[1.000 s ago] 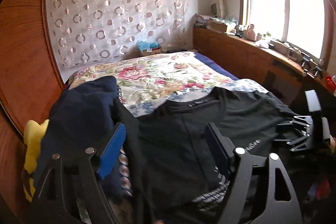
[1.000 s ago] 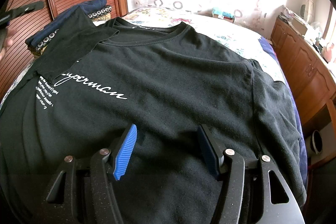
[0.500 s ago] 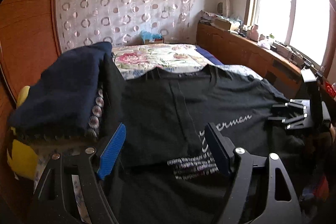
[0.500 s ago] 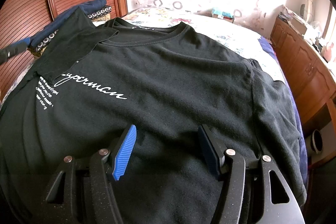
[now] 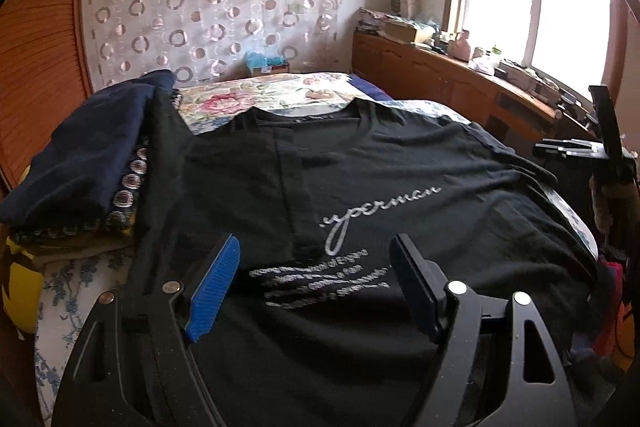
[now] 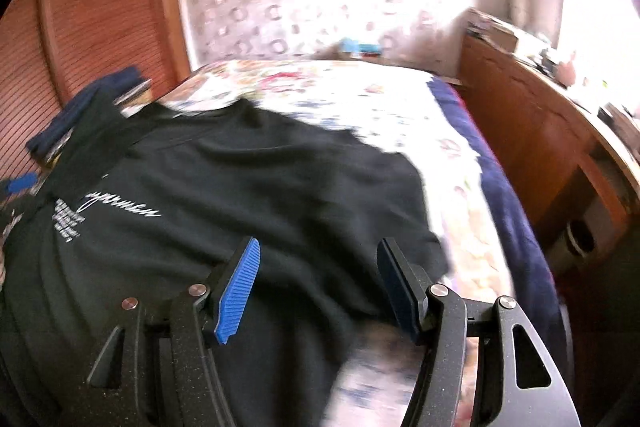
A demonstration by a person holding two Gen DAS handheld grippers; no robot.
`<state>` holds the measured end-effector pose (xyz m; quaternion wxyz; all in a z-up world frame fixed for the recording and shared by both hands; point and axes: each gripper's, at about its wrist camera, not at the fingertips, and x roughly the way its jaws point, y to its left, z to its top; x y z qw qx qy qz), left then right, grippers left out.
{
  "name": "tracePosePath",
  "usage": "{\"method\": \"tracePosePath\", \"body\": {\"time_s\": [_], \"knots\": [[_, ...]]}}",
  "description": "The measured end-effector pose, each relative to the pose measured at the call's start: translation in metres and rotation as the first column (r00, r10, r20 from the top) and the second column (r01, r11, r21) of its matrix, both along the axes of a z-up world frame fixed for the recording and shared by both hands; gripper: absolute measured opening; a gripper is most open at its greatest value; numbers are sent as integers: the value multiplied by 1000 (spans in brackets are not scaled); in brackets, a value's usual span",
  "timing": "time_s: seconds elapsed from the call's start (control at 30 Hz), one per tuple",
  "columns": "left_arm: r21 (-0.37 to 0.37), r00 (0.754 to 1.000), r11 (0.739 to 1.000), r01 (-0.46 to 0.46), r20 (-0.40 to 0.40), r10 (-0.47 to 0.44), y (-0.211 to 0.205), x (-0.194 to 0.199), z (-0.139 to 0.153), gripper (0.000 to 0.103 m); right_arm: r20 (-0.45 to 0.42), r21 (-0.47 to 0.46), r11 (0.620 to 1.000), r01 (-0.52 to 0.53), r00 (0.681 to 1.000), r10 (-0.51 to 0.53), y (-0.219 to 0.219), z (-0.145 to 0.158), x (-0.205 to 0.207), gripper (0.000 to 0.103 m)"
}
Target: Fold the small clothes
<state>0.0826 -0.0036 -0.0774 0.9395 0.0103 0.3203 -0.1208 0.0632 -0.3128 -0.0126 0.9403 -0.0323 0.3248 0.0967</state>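
A black T-shirt [image 5: 400,163] with white script lies front up on the bed, one sleeve [image 5: 248,187] folded in over the chest. My left gripper [image 5: 316,251] stands open just above the shirt's lower left part, near the printed lines, with nothing between its pads. In the blurred right wrist view the same T-shirt [image 6: 260,179] fills the left half. My right gripper [image 6: 320,247] is open over the shirt's right edge, holding nothing. The right gripper [image 5: 580,147] also shows at the right edge of the left wrist view, and a blue pad of the left gripper [image 6: 20,183] at the far left.
A stack of folded clothes topped by a navy garment [image 5: 88,155] sits at the shirt's left, with something yellow [image 5: 20,291] below it. The floral bedcover [image 5: 260,99] stretches beyond the collar. A wooden cabinet [image 5: 440,83] with clutter runs along the right under the window.
My left gripper has come down and closer over the shirt. My right gripper has swung right, from the shirt's middle to its right edge, blurring its view. Both stayed open.
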Motion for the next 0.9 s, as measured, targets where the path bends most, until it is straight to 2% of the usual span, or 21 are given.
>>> {"method": "tracePosePath", "body": {"time_s": [0.1,0.27,0.4,0.6,0.7,0.83,0.9], "knots": [[3,1000,1000,17,-3,-17,-7,-3,0,78,-7,17,998,59,998,-59,-29,-3,-4,63],[7,999,999,40,-2,-40,-15,-7,2,78,-57,58,993,100,994,-97,-56,-19,-7,60],[7,999,999,53,-2,-53,-19,-9,3,78,-96,66,991,120,989,-113,-64,-31,-7,59],[3,998,998,64,-9,-64,-24,-9,3,78,-141,73,992,106,985,-95,-70,-30,1,58],[4,998,998,66,-11,-66,-25,-9,2,78,-152,83,992,99,985,-85,-73,-27,-2,43],[12,998,998,62,-15,-62,-26,-8,1,78,-137,103,990,92,988,-77,-73,-23,1,12],[11,998,998,60,-18,-60,-26,-7,1,78,-114,80,993,92,990,-82,-71,-19,1,10]]}}
